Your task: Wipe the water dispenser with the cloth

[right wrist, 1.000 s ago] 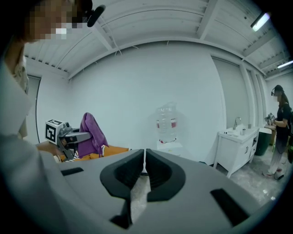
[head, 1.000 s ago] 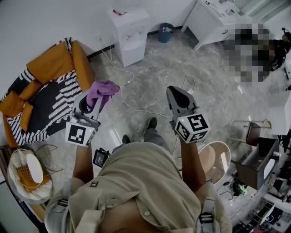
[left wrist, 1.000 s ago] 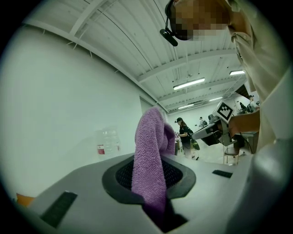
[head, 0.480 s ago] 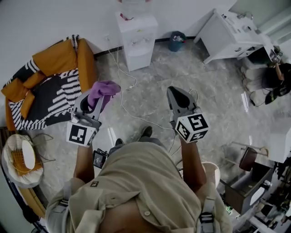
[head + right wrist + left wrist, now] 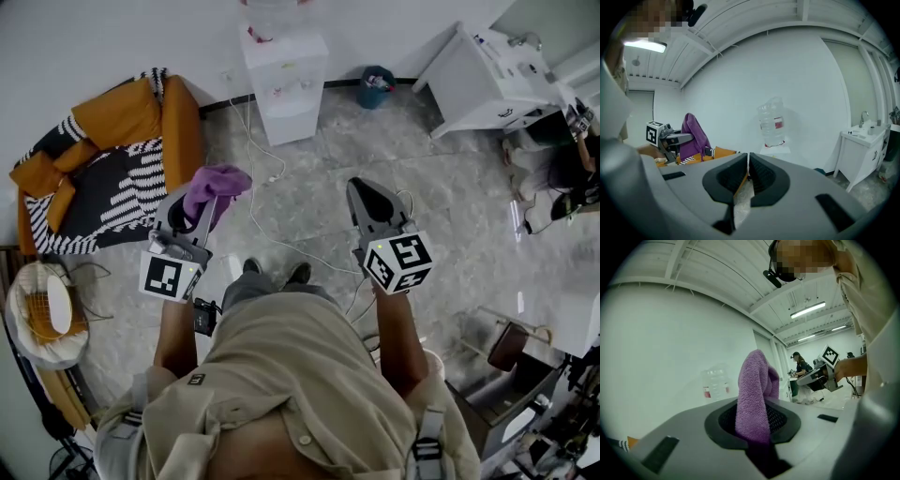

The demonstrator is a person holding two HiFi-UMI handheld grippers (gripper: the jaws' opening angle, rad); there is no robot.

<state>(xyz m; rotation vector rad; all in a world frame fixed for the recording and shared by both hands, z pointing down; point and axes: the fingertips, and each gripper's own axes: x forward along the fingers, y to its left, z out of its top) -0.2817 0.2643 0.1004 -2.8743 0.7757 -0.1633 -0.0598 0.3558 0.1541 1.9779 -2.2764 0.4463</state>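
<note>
The white water dispenser (image 5: 284, 75) stands against the far wall, with its clear bottle (image 5: 771, 122) on top. My left gripper (image 5: 197, 202) is shut on a purple cloth (image 5: 217, 183), which stands up out of the jaws (image 5: 757, 394). My right gripper (image 5: 362, 187) is held level with it to the right. Its jaws are shut together with nothing between them (image 5: 748, 171). Both grippers are well short of the dispenser, over the marbled floor. In the right gripper view the left gripper and the cloth (image 5: 692, 133) show at the left.
An orange armchair with a striped blanket (image 5: 103, 178) is to the left and a wicker basket (image 5: 42, 323) at the near left. Cables (image 5: 258, 178) trail across the floor from the dispenser. A blue bin (image 5: 377, 82) and a white cabinet (image 5: 497, 80) lie at the right.
The person has stepped toward the dispenser, which now sits lower and closer in the head view. Both grippers keep the same pose, and the cloth stays held in the left one.
</note>
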